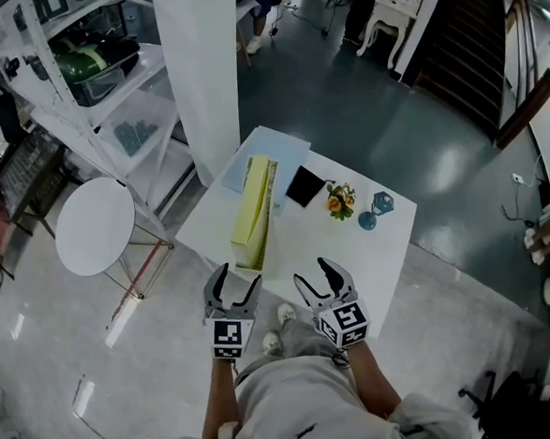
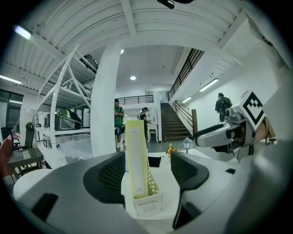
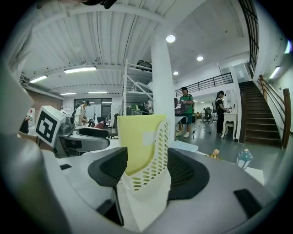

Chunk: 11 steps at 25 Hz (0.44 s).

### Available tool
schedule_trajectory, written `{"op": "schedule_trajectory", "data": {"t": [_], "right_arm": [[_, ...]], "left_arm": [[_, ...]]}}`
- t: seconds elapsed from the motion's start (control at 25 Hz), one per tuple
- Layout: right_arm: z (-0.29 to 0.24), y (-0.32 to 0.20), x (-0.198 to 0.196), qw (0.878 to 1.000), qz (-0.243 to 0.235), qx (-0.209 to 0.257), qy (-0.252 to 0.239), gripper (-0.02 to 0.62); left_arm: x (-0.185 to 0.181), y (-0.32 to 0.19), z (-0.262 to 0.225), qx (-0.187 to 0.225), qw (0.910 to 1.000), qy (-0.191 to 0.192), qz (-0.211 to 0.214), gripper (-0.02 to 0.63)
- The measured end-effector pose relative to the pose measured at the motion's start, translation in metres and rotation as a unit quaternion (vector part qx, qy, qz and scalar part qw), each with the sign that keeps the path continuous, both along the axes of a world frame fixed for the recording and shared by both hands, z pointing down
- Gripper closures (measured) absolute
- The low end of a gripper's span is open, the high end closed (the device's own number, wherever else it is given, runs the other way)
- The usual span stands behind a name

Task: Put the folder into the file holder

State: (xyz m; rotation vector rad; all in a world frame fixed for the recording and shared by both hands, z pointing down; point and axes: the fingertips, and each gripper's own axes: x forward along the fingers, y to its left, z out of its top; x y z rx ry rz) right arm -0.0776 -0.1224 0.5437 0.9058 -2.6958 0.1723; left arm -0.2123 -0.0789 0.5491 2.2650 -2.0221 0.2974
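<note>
The left gripper (image 1: 238, 279) and right gripper (image 1: 313, 276) both hover empty, jaws apart, over the table's (image 1: 376, 254) near edge. The yellow folder (image 1: 252, 201) stands inside the file holder (image 2: 147, 204), just ahead of the left gripper and ahead-left of the right one

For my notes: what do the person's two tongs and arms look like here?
Both the left tongs and right tongs have pale grey bodies with dark, curved jaws lined in dimpled black. Each carries a white cube printed with black square markers. The person wears a light grey top that leaves the forearms bare.
</note>
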Motion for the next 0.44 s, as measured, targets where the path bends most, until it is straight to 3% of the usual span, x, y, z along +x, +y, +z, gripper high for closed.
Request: {"op": "schedule_trajectory", "data": {"t": [0.44], "right_arm": [[-0.0049,-0.0049,-0.0036,1.000,0.003,0.007,-0.002,0.325]], "left_arm": [[-0.0061,-0.0078,-0.0026,0.003,1.0000,0.002,0.000,0.284]]}}
